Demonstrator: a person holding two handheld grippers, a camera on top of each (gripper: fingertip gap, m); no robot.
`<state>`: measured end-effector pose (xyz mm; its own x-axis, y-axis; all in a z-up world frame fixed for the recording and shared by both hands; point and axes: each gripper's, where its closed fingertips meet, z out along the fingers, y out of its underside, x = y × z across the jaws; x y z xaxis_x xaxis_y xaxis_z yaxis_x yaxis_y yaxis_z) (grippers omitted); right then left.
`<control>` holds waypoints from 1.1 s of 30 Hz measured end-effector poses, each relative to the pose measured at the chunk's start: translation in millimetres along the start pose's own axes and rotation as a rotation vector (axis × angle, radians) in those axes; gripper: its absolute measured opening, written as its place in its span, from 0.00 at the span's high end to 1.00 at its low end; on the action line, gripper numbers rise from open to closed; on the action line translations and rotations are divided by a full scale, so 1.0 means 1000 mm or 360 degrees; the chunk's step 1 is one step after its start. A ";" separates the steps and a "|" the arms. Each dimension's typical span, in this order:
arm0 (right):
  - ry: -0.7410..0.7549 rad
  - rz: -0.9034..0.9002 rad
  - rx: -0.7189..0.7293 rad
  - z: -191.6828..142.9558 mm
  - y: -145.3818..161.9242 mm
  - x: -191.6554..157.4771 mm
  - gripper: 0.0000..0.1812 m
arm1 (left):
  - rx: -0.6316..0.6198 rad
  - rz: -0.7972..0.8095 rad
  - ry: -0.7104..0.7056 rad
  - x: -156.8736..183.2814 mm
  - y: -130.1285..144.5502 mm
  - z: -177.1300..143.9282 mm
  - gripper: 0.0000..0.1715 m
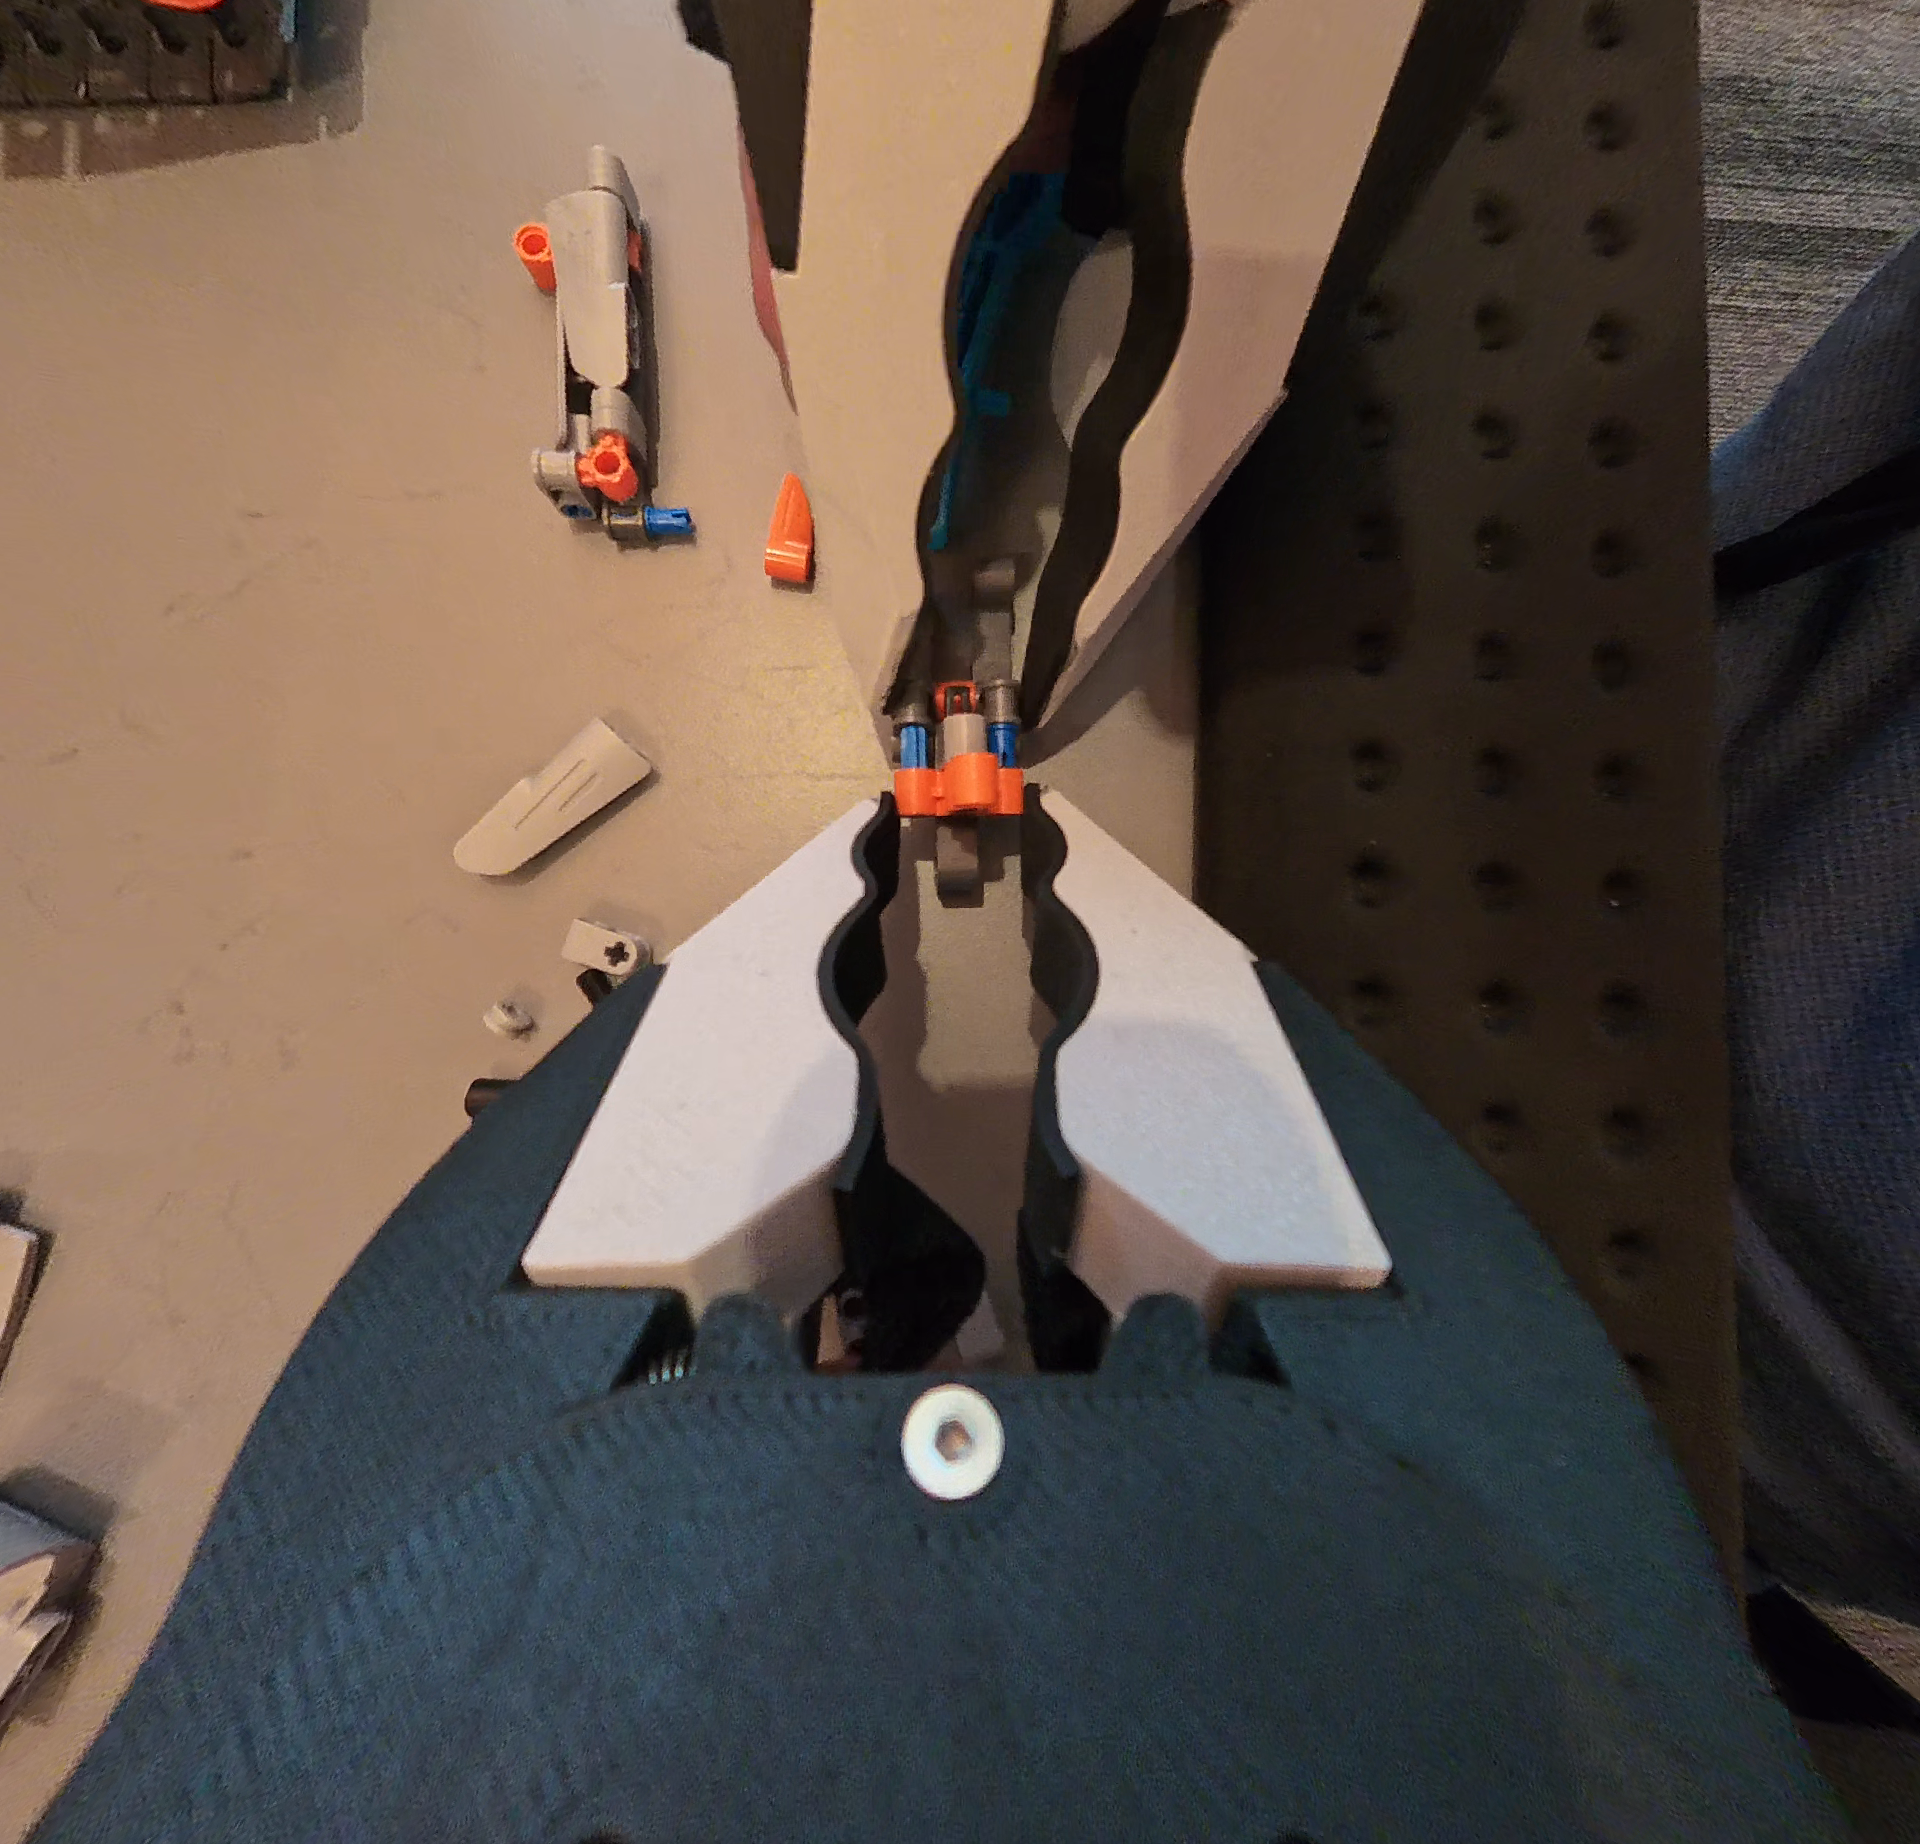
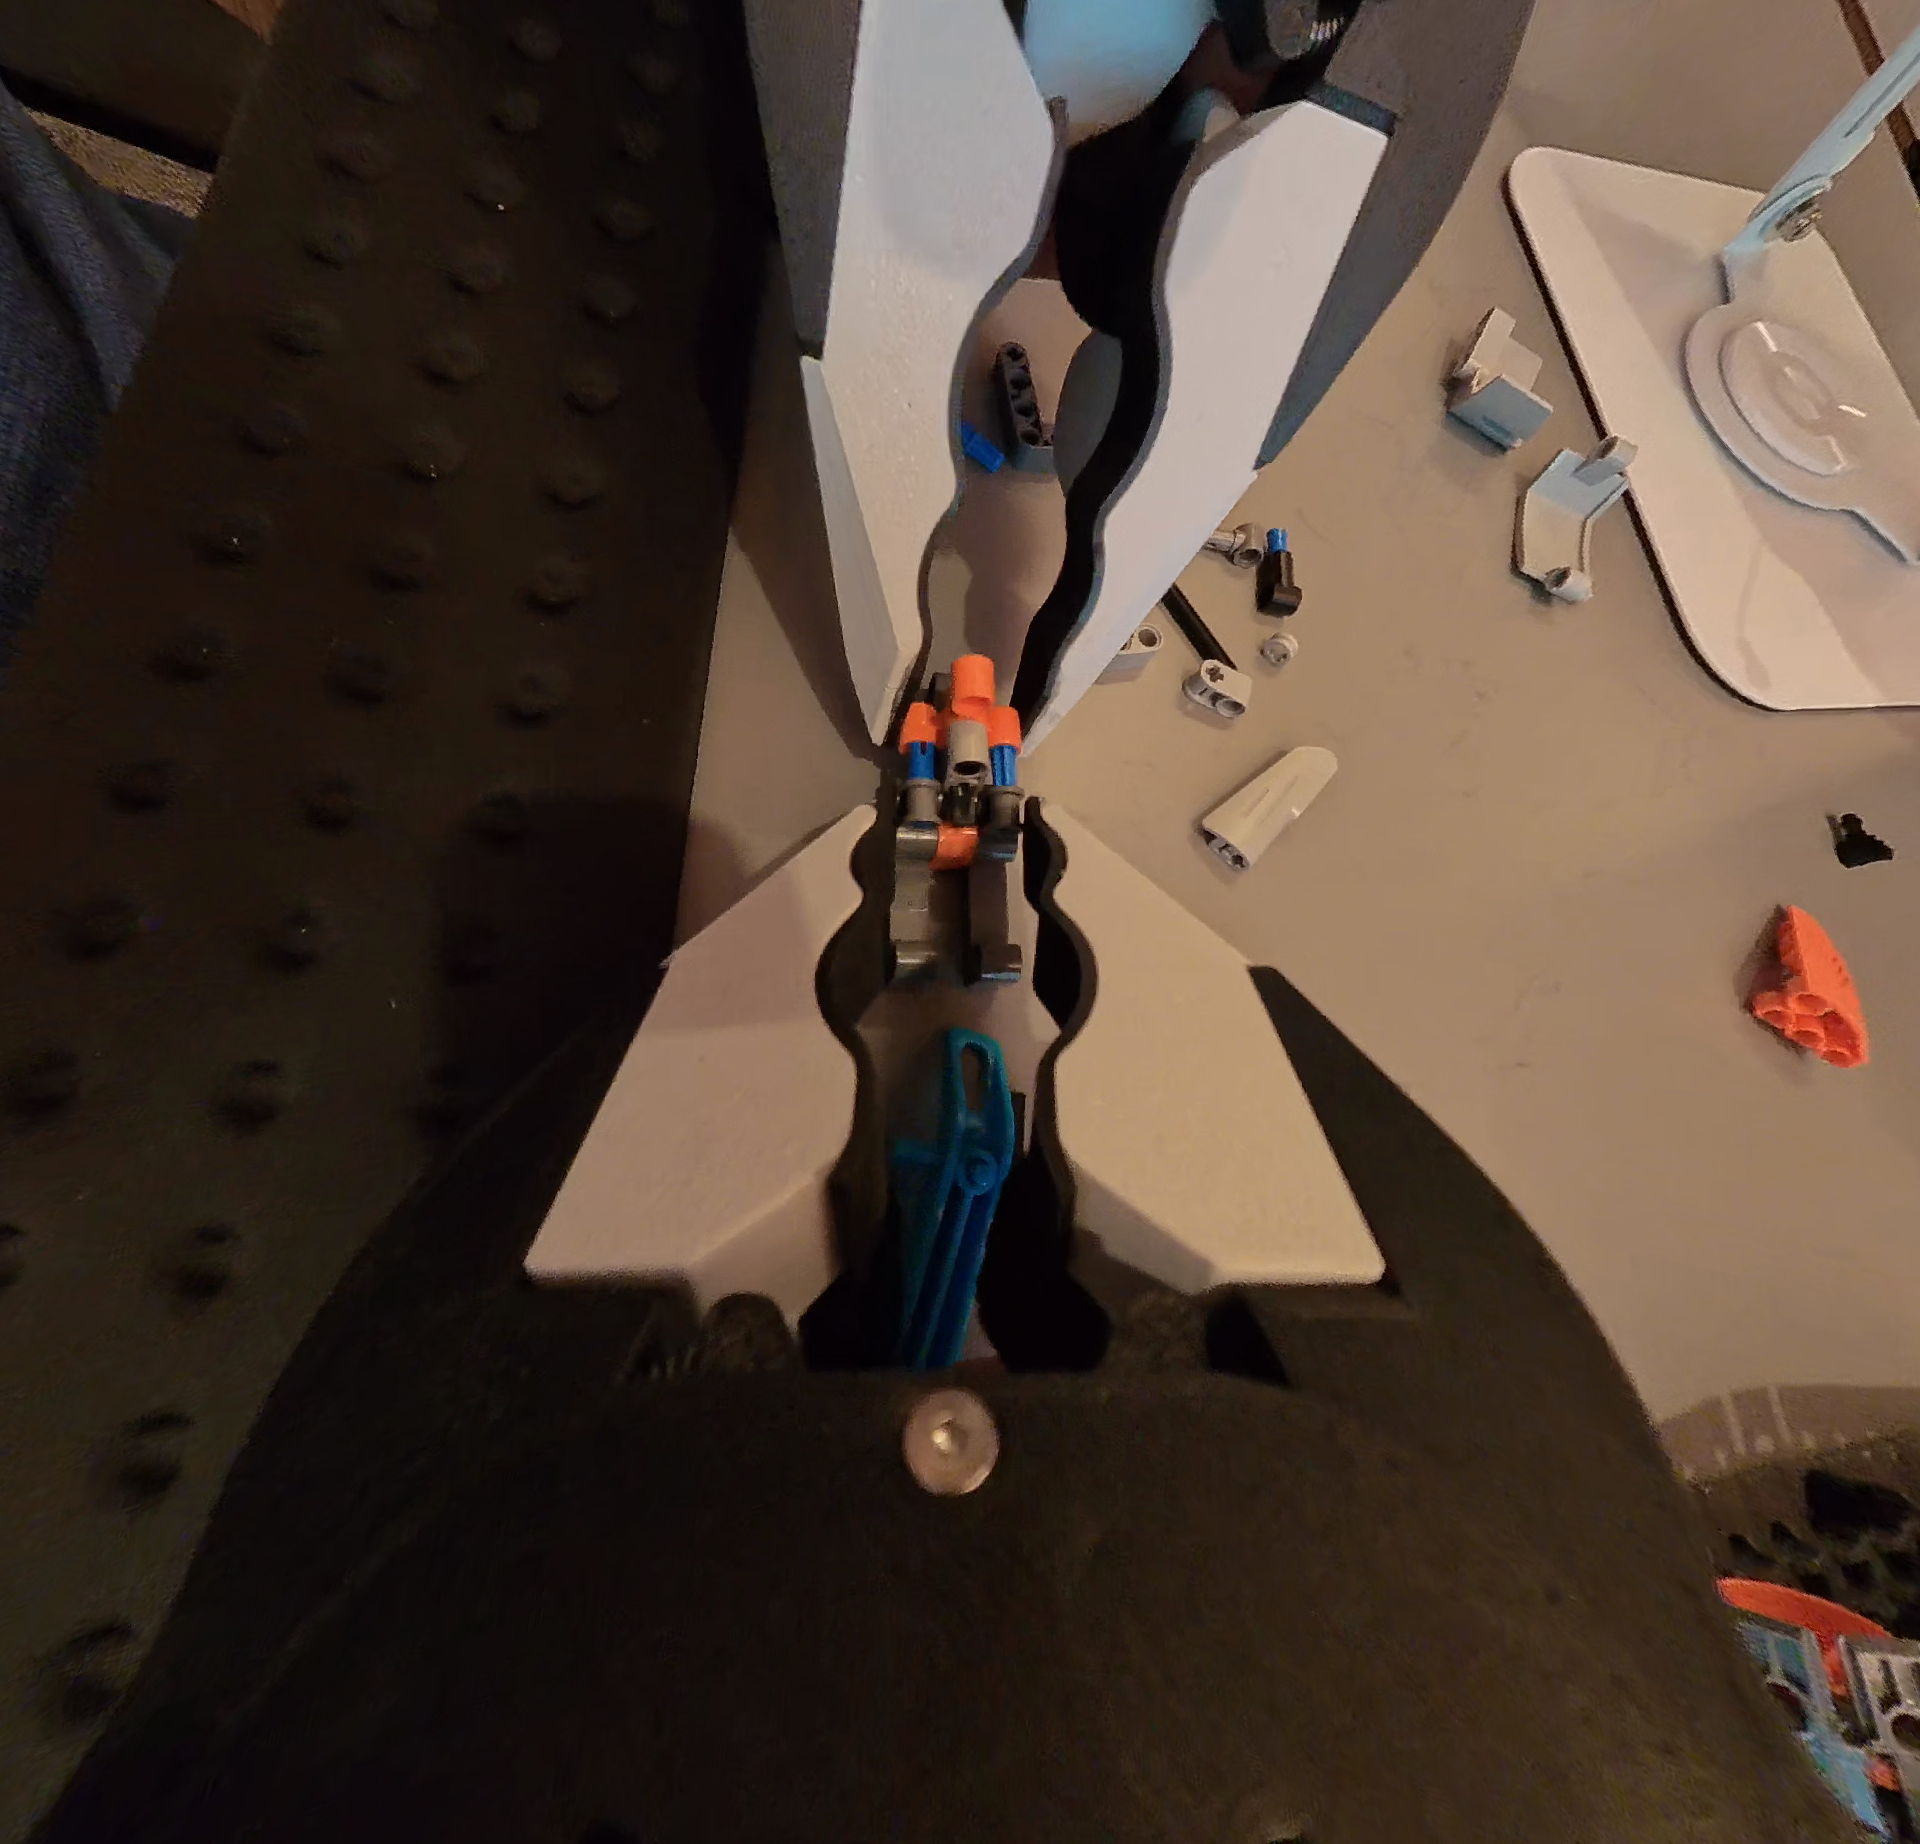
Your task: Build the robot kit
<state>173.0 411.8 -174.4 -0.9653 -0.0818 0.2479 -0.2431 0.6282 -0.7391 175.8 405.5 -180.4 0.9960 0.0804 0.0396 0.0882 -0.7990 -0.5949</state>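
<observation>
Orange-and-grey brick assembly (image 1: 958, 766) sits pinched tip-to-tip between left gripper (image 1: 958, 807) and right gripper (image 2: 961, 859), both closed narrow on it above the table (image 1: 260, 651); any sideways twist could likely pop the blue pins (image 2: 920, 760) loose.

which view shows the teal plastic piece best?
Right wrist view: the teal plastic piece lies lengthwise between the right gripper fingers, loop end and ribs visible. Left wrist view shows only a teal sliver behind the far gripper's black finger edge.
</observation>
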 end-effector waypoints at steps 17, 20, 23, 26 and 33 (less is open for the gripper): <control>0.0103 -0.0152 -0.0053 0.002 -0.003 -0.001 0.89 | -0.0114 0.0049 -0.0084 0.001 0.001 -0.001 0.88; 0.0105 -0.0172 -0.0064 0.001 -0.003 -0.001 0.89 | -0.0140 0.0094 -0.0110 0.000 0.000 0.000 0.88; 0.0106 -0.0178 -0.0071 0.002 -0.003 -0.001 0.89 | -0.0180 0.0143 -0.0119 0.000 0.001 0.000 0.88; 0.0113 -0.0205 -0.0088 0.002 -0.003 -0.001 0.89 | -0.0213 0.0173 -0.0120 -0.001 0.001 0.000 0.88; 0.0161 -0.0275 -0.0102 0.002 -0.004 -0.002 0.89 | -0.0233 0.0177 -0.0103 0.000 0.001 0.000 0.88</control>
<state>175.3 408.3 -173.2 -0.8945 -0.1167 0.4316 -0.3947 0.6597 -0.6396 175.5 404.3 -180.9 0.9970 0.0212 -0.0747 -0.0164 -0.8827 -0.4696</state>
